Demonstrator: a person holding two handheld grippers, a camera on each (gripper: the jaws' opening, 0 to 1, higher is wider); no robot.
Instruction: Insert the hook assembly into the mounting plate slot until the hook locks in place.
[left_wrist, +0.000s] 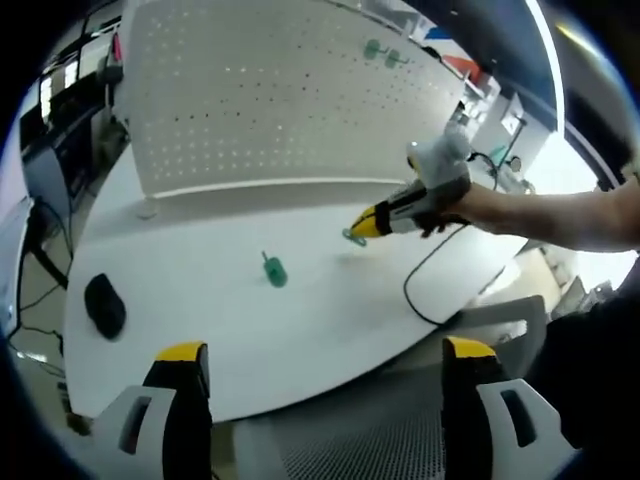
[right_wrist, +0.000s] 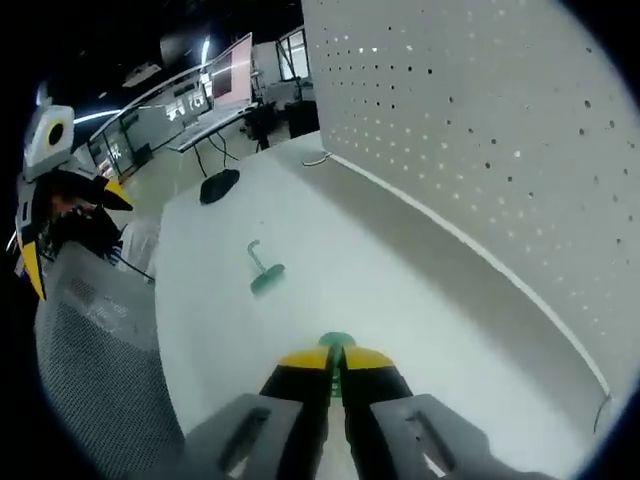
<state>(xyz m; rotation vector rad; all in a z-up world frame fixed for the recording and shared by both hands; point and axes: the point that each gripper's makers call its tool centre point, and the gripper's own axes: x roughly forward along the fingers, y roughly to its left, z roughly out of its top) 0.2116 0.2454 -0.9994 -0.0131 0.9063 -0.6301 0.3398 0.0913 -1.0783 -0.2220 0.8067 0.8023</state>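
Right gripper (right_wrist: 336, 372) clamped on green hook (right_wrist: 336, 343); left gripper (left_wrist: 325, 365) wide apart, empty.

So I'm looking at a white table (left_wrist: 330, 330) with a rounded front edge, and a white pegboard panel (left_wrist: 290, 90) stands upright along its back. One green hook (left_wrist: 273, 269) lies loose out in the middle, well away from everything else. A black mouse (left_wrist: 105, 305) sits near the far left edge. A black cable (left_wrist: 430, 275) loops across the right side. Small clear thing by the panel's left corner, can't tell what it is.
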